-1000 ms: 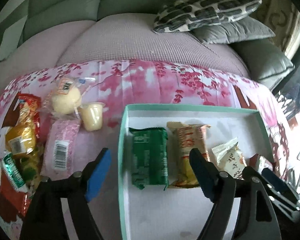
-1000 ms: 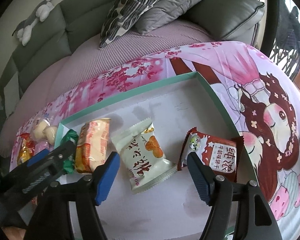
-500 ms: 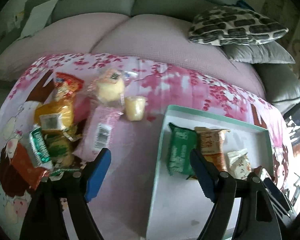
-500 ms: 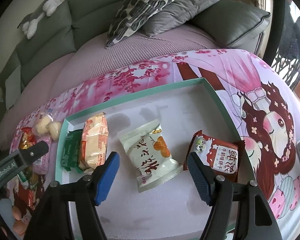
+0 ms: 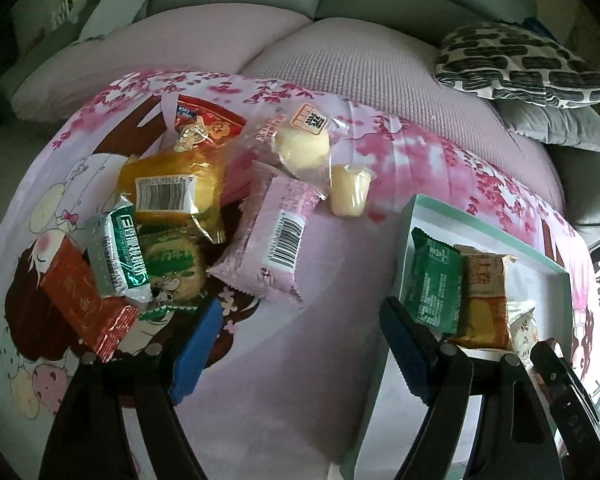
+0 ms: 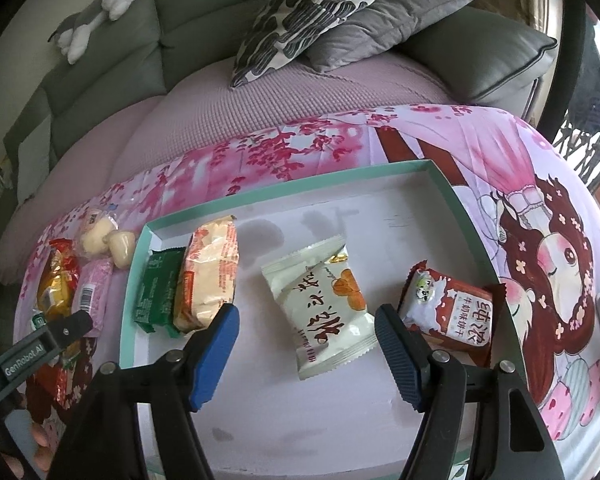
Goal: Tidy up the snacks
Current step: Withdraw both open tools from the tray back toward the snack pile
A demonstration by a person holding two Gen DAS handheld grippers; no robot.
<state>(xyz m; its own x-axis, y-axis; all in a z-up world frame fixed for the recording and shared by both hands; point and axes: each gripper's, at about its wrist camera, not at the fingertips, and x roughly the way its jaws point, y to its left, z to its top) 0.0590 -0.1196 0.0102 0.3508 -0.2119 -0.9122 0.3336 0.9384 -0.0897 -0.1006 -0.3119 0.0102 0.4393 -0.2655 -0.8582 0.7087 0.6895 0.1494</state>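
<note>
We are over a low surface draped in a glossy pink cloth [image 5: 300,380] printed with cherry blossom and a cartoon girl, set before a grey-green sofa [image 6: 100,80] with a quilted mauve cover.

Nearest in the left wrist view, the left gripper [image 5: 300,344] hangs above bare cloth with its blue ribbed pads well apart and nothing between them. Just beyond and to its left lies the loose heap of snacks: a red foil packet [image 5: 84,300], a silver and green wrapper [image 5: 116,256], a crinkly clear bag with a yellow cake [image 5: 168,192], a flat pink packet [image 5: 272,240] showing its barcode, then a round pale bun [image 5: 302,148] in clear film and a small jelly cup [image 5: 350,194]. Only this view shows that heap in full; the right wrist view catches just its edge at far left.

The right wrist view alone shows the whole teal-rimmed white tray [image 6: 292,178]. The right gripper [image 6: 304,338] hovers over the tray floor, pads spread and empty, just short of a cream pillow packet [image 6: 324,304]. A dark red packet [image 6: 448,312] lies to the right, an orange packet [image 6: 208,276] and a green one [image 6: 156,284] side by side to the left. Farther back sit a patterned cushion [image 6: 312,12] on a grey one, and a plush toy [image 6: 96,8] on the sofa back.
</note>
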